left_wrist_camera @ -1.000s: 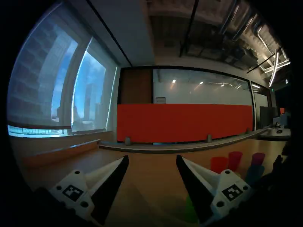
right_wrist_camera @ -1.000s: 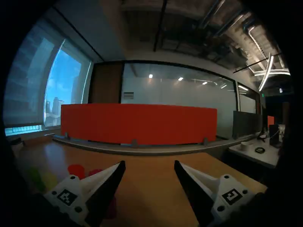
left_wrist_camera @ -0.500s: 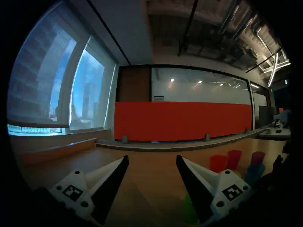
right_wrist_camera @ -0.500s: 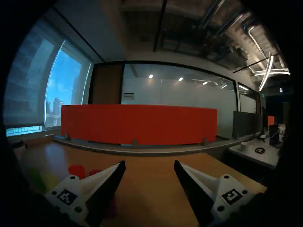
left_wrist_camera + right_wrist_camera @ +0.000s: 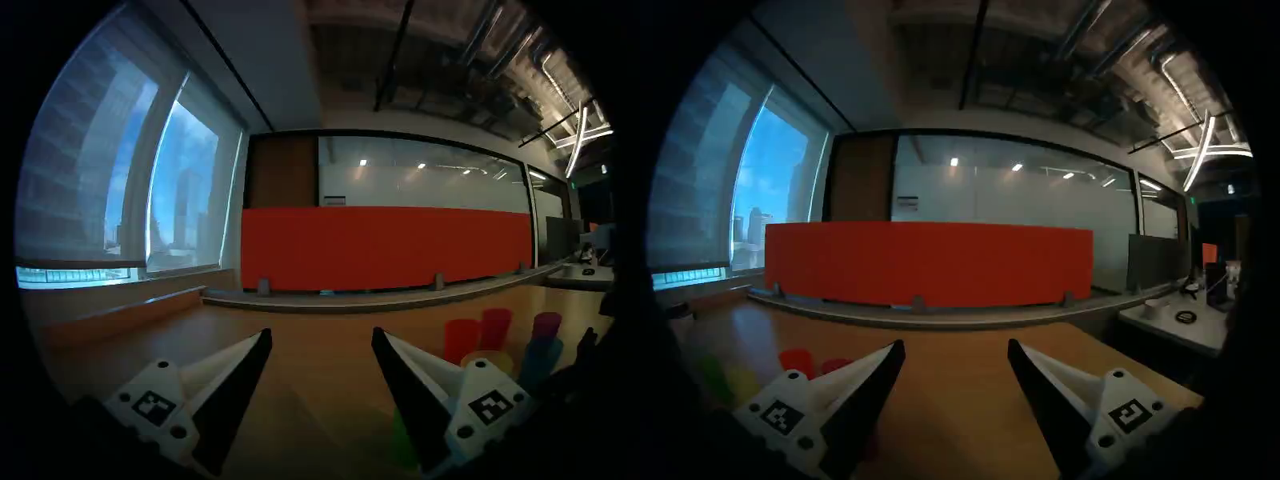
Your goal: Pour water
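The left claw (image 5: 320,330) is released, its fingers spread wide above the brown wooden worktop (image 5: 320,384), grasping nothing. A cluster of coloured plastic cups (image 5: 495,326) stands on the worktop beyond its right finger. A green plastic cup (image 5: 402,438) sits nearer, partly hidden by that finger. The right claw (image 5: 956,344) is likewise released and empty; a red plastic cup (image 5: 796,360) stands just beyond its left finger. A long orange-red partition panel (image 5: 928,264) lines the worktop's far edge.

Dim room, bright window (image 5: 172,192) daylight, fisheye-warped edges.
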